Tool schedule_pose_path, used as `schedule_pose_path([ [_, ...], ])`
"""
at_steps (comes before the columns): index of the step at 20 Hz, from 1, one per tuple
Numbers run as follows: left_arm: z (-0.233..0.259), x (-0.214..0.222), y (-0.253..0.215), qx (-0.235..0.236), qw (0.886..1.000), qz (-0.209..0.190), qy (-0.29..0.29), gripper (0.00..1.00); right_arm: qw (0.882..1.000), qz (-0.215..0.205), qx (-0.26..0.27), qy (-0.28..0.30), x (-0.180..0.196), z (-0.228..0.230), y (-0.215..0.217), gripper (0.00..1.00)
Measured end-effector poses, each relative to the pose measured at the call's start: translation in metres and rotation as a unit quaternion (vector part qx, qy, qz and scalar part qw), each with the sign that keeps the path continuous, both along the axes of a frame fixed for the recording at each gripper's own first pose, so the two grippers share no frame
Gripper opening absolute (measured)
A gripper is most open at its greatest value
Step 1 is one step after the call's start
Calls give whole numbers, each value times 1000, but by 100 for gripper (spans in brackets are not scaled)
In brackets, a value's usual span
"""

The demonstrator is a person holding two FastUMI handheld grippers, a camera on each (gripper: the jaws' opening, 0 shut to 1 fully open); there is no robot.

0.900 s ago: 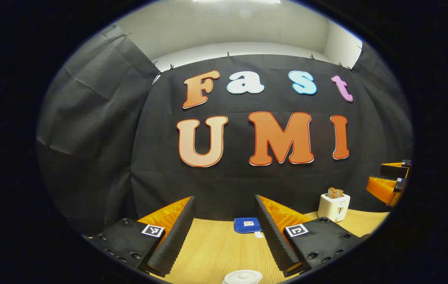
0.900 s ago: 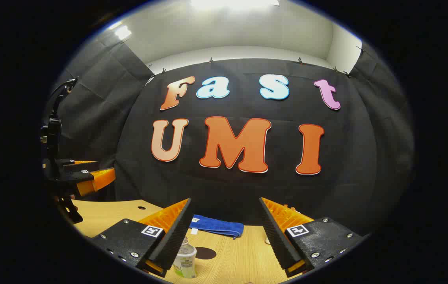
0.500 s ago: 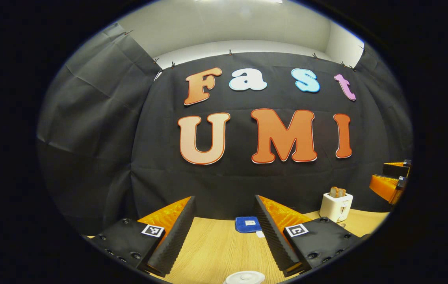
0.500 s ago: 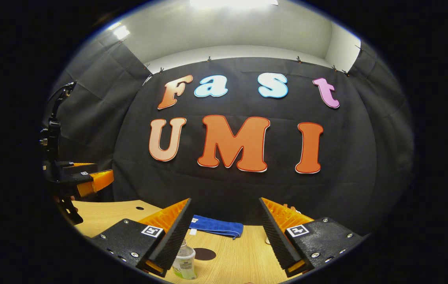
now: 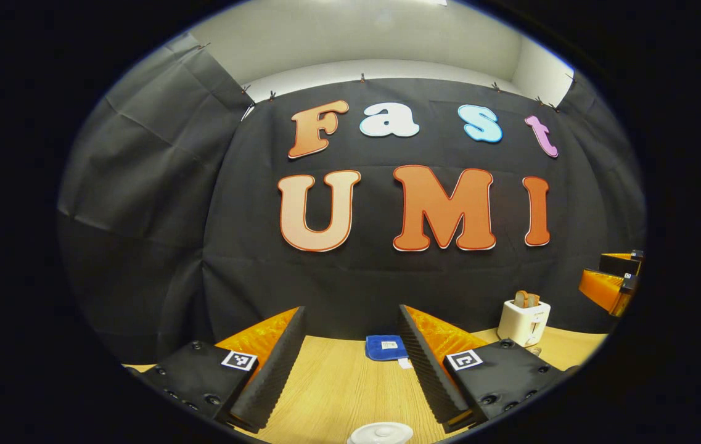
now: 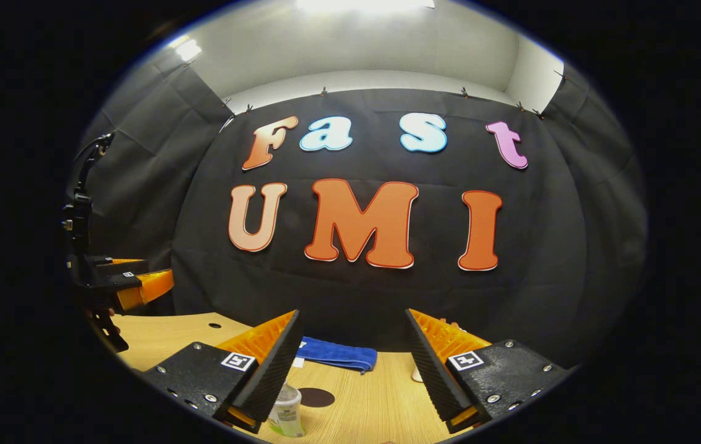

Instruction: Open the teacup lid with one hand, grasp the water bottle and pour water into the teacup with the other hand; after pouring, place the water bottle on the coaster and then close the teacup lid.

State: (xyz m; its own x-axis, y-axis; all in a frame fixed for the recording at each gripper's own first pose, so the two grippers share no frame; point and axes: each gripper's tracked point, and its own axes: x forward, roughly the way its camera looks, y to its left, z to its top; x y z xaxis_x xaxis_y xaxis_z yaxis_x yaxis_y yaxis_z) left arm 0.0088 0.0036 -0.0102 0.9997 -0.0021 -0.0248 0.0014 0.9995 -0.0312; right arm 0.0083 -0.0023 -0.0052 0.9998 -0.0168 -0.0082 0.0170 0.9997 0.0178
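In the left gripper view my left gripper [image 5: 350,354] hangs open above the wooden table [image 5: 338,394], nothing between its fingers. The white teacup lid [image 5: 381,433] sits on its cup at the bottom edge, just nearer than the fingertips. In the right gripper view my right gripper [image 6: 353,357] is open too. A small clear water bottle [image 6: 285,416] stands upright on the table by the left finger. The dark round coaster [image 6: 316,397] lies just behind it. The left gripper [image 6: 140,287] shows far off at the left, and the right gripper [image 5: 609,287] at the far right edge of the left gripper view.
A folded blue cloth [image 5: 384,347] lies at the back of the table, also seen as a blue cloth [image 6: 335,354] in the right gripper view. A white toaster [image 5: 524,320] with bread slices stands at the back right. A small hole [image 6: 214,325] marks the tabletop.
Both views have shifted slightly; the right gripper has drifted a little right, so bottle and coaster sit lower and further left. Both grippers stay open.
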Motion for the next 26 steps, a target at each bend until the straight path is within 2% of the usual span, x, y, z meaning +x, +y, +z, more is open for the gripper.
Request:
schedule_pose_path([
  [5,-16,-2,-6,-8,1000,-16,18,94,1000,8,4,17,-1,-3,2,98],
  [11,-41,-13,-33,-50,995,-80,34,94,998,40,23,48,-6,-36,19,98],
  [17,-96,-25,-36,-11,992,-80,97,95,993,68,33,90,-21,-71,33,98],
  [18,-104,-27,-36,-7,991,-78,106,92,992,73,36,97,-23,-77,37,98],
  [26,-158,-37,-39,16,982,-81,168,94,985,115,35,127,-34,-112,63,98],
])
